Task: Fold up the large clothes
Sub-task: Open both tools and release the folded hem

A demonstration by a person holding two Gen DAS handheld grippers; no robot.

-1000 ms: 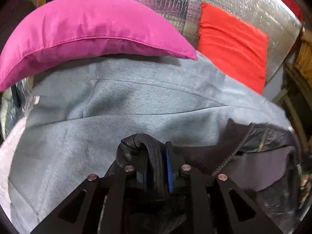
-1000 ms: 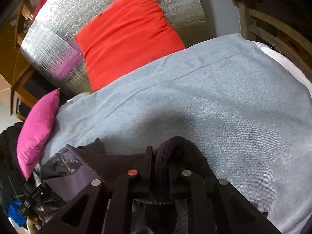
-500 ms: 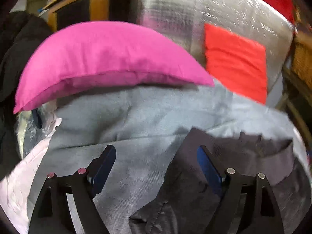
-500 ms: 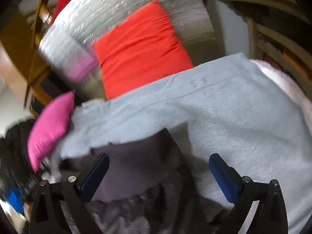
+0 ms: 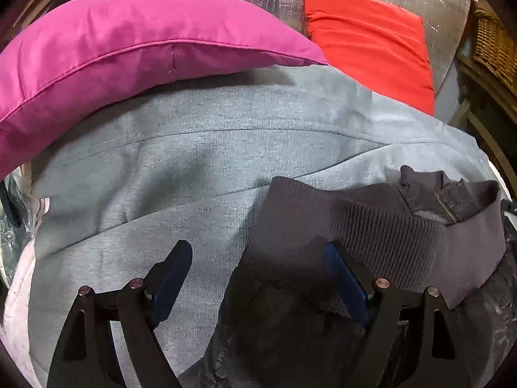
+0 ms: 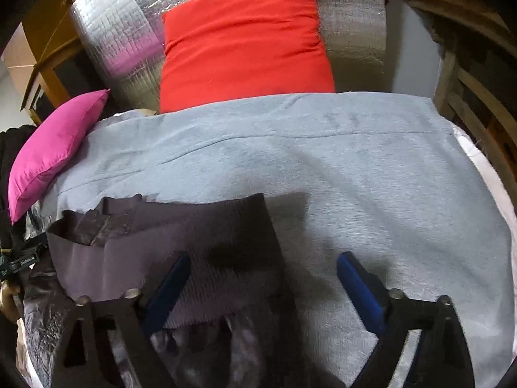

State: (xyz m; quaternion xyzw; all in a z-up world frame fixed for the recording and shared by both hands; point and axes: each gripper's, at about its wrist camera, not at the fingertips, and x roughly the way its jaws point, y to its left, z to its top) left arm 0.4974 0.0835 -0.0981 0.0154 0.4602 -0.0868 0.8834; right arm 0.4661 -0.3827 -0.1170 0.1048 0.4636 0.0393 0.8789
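Left gripper [image 5: 258,268]: jaws spread wide and closing a little; blue pads clear of the cloth, nothing pinched. The jacket's edge lies between and below the fingers.
Right gripper [image 6: 261,278]: jaws spread and narrowing; nothing gripped. The ribbed hem's corner lies between the fingers, beneath them.
Dark jacket [image 5: 371,226]: lies flat on the grey cloth, close in front of both grippers; ribbed hem band uppermost, with a zip end at its far edge. In the left view it fills the lower right; in the right view [image 6: 194,236], the lower left.
Grey cloth [image 5: 210,168]: spread across the whole surface under the jacket, with a long seam running across it.
Pink cushion [image 5: 129,48]: rests on the cloth's far left edge.
Red cushion [image 6: 242,42]: stands behind the cloth's far edge, leaning against the silver quilted foil backing [image 6: 113,32].
Wicker basket [image 5: 494,48]: at the far right of the left view, beyond the foil backing.
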